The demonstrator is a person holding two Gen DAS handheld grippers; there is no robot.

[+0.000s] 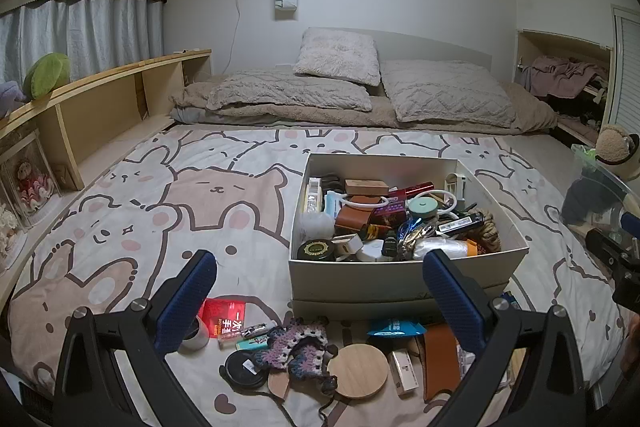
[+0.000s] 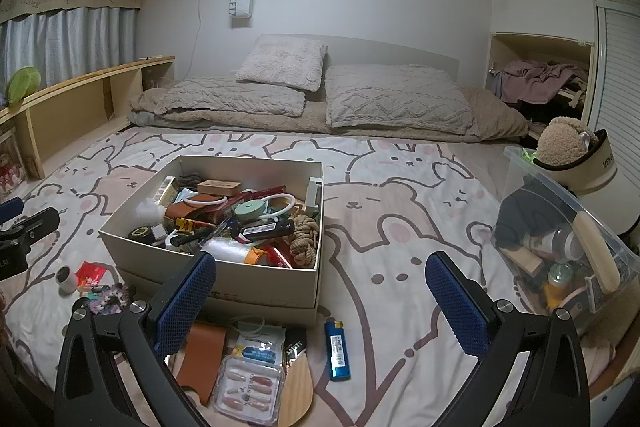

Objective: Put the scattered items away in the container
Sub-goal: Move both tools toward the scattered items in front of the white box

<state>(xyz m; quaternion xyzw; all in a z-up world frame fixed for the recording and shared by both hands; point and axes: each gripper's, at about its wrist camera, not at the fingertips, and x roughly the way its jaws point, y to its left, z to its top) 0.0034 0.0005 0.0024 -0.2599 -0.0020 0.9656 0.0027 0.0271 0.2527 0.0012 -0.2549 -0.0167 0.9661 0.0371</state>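
Observation:
A white cardboard box (image 1: 400,277) full of small items sits on the bed; it also shows in the right wrist view (image 2: 256,277). Scattered in front of it lie a round wooden lid (image 1: 358,371), a crocheted pouch (image 1: 298,349), a red packet (image 1: 222,313), a black round tin (image 1: 242,371) and a brown leather case (image 1: 438,359). The right wrist view shows a blue lighter (image 2: 337,349), a box of fake nails (image 2: 248,387) and the brown leather case (image 2: 202,355). My left gripper (image 1: 320,287) is open and empty above these items. My right gripper (image 2: 320,287) is open and empty beside the box.
A clear plastic bin (image 2: 568,239) with clutter and a plush toy (image 2: 560,143) stand at the right edge of the bed. Pillows (image 1: 444,89) lie at the head. A wooden shelf (image 1: 104,107) runs along the left side.

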